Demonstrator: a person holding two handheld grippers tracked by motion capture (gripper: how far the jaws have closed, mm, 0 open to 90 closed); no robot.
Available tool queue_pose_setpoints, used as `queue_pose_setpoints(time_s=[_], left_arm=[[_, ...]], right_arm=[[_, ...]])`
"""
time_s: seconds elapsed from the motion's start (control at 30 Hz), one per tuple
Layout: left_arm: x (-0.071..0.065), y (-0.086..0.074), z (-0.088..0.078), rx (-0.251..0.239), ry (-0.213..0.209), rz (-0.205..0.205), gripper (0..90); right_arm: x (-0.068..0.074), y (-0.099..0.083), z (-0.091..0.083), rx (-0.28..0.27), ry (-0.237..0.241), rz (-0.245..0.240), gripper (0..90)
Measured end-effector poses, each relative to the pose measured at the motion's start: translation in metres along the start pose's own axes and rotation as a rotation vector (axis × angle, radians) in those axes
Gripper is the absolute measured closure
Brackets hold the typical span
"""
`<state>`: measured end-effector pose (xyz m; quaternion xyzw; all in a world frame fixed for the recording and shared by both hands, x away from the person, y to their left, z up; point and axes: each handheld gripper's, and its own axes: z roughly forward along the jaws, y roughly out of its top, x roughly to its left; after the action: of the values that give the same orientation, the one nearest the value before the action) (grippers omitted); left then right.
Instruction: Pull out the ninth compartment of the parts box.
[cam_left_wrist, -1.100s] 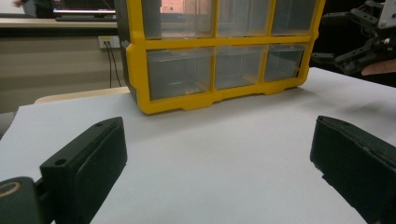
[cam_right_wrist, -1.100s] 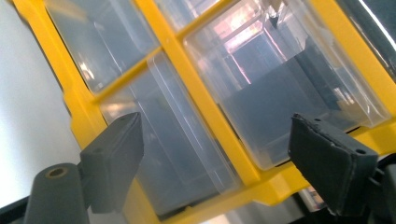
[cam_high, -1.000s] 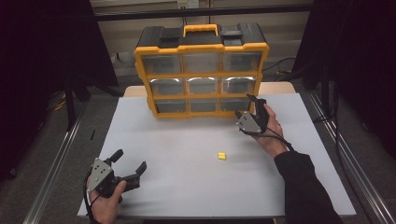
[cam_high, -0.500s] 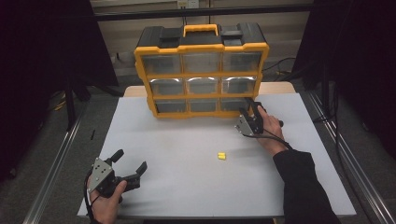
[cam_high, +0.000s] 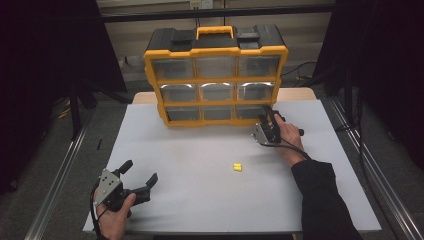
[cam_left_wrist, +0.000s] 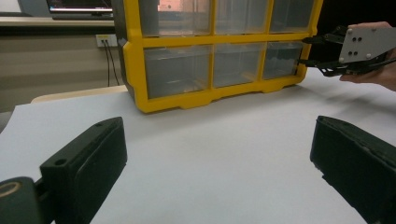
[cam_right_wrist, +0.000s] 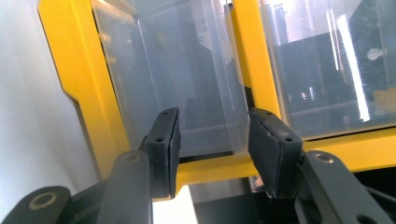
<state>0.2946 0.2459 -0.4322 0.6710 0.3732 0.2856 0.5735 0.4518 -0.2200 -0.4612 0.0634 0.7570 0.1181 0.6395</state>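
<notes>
The yellow parts organizer (cam_high: 216, 82) stands upright at the far edge of the white table (cam_high: 200, 200), nine clear drawers in three rows, black top with a yellow carry handle (cam_high: 215, 32). What changed: a second ago my right gripper (cam_high: 266, 124) was hanging a bit short of the cabinet; now it has closed in on the bottom-right drawer (cam_high: 250, 111), at the lower right corner. In the right gripper view that gripper (cam_right_wrist: 212, 135) has its jaws partly open, one on each side of the drawer's clear front (cam_right_wrist: 196, 93), pads near the plastic but I see no firm clamp, so it holds nothing yet. I read this as lining up to grip that drawer and pull it out; next it needs a close on the front lip, and a slip off the smooth plastic is the risk. My left gripper (cam_high: 136, 181) hasn't moved, parked at the near left of the table, jaws spread wide, holding nothing; the left gripper view shows its gripper (cam_left_wrist: 219, 163) with bare table between the jaws and the right one (cam_left_wrist: 327, 53) far off at the cabinet. A small yellow piece (cam_high: 237, 167) lies alone mid-table, well apart from both grippers, same spot as before. Hard to make out: whether the pads actually touch the drawer, any drawer pull, what's inside the drawers through the glare, and what the yellow piece is.
</notes>
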Motion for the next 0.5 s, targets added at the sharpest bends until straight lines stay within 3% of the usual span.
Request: queue_pose_setpoints(time_s=[0.17, 0.37, 0.5], left_arm=[[-0.0002, 0.0000, 0.0004, 0.001, 0.000, 0.001, 3.8], [-0.0002, 0.0002, 0.0000, 0.000, 0.003, 0.005, 3.7], [0.0003, 0.0003, -0.0002, -0.001, 0.004, 0.009, 3.7]], right_arm=[[-0.0017, 0.0030, 0.0017, 0.012, -0.006, -0.026, 57.3], [-0.0019, 0.0077, 0.0054, 0.031, -0.014, -0.108, 60.9], [-0.0031, 0.0085, 0.0052, 0.038, -0.034, -0.120, 68.7]])
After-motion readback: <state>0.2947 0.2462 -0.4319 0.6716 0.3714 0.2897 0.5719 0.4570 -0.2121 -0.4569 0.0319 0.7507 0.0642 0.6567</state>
